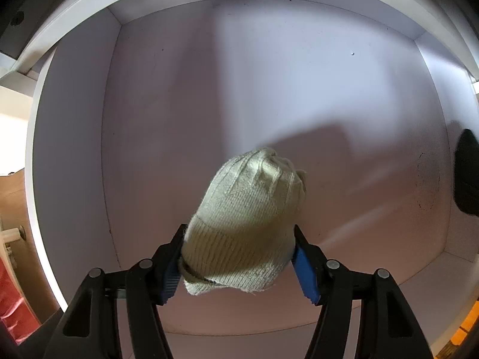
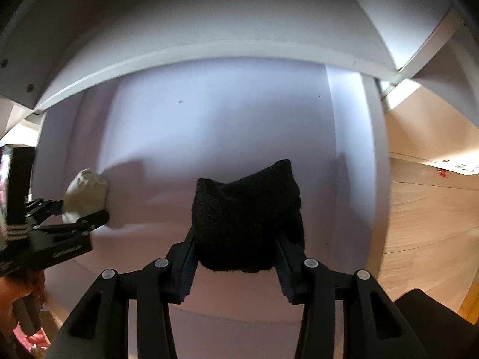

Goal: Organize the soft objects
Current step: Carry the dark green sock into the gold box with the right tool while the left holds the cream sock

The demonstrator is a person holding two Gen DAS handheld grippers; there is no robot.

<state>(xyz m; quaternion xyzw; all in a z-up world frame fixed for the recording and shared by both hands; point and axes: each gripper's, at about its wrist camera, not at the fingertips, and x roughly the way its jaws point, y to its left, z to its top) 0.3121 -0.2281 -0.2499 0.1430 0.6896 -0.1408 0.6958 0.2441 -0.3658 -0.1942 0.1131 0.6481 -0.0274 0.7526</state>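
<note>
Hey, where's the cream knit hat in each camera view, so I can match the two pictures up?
Left wrist view: the cream knit hat sits low in the centre, clamped by the left gripper.
Right wrist view: it is small at the left edge, in that same gripper.
Shared landmark: the white drawer, whose floor lies behind the hat in both views.

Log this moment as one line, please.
left gripper: shut on cream knit hat | right gripper: shut on black fleece item | both over white drawer
</note>
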